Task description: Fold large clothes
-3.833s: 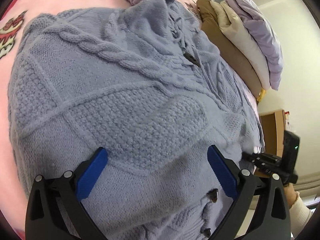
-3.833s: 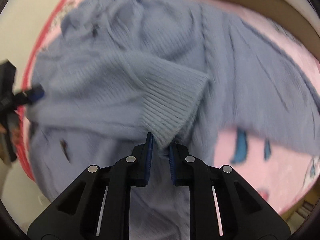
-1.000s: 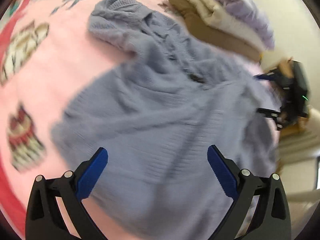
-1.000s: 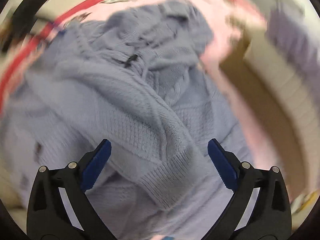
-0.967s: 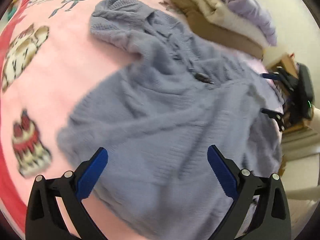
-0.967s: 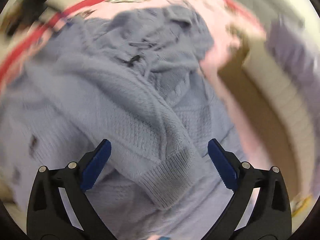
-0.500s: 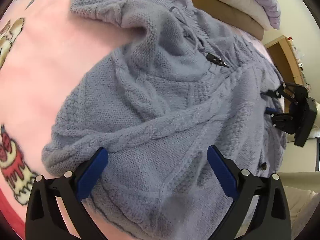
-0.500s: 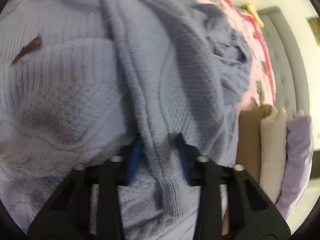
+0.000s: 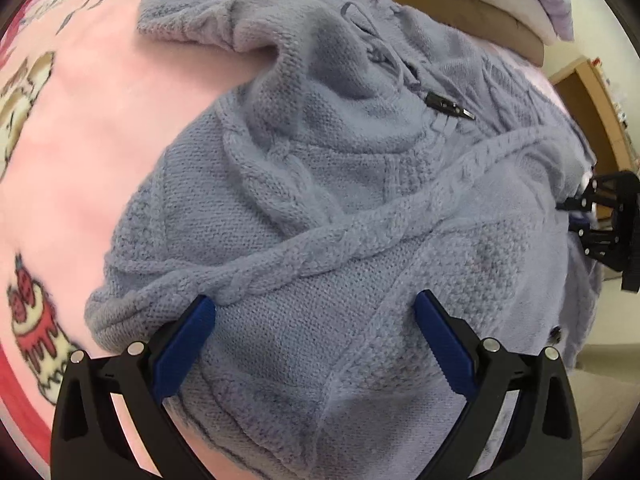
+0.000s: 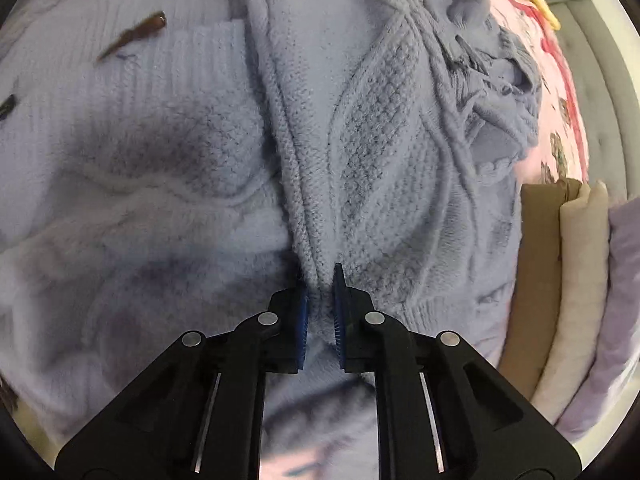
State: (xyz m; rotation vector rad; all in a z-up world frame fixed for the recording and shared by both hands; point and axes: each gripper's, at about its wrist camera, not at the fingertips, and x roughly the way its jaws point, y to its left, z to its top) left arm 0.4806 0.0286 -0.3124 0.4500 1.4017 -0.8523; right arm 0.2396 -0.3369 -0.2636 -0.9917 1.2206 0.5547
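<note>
Right wrist: jaws pinch cardigan fold | left wrist: jaws wide, cardigan between and beneath.

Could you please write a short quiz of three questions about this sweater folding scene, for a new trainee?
1. True or false: the left gripper is closed on the sweater.
2. Multiple choice: what is the right gripper holding? A) a pillow B) a fold of the sweater C) nothing
3. Fill the gap: the sweater lies on a ____ blanket with cartoon pictures.

Key:
1. False. Its jaws are wide apart above the knit.
2. B. Its jaws are nearly together with a ridge of knit between them.
3. Pink.
</note>
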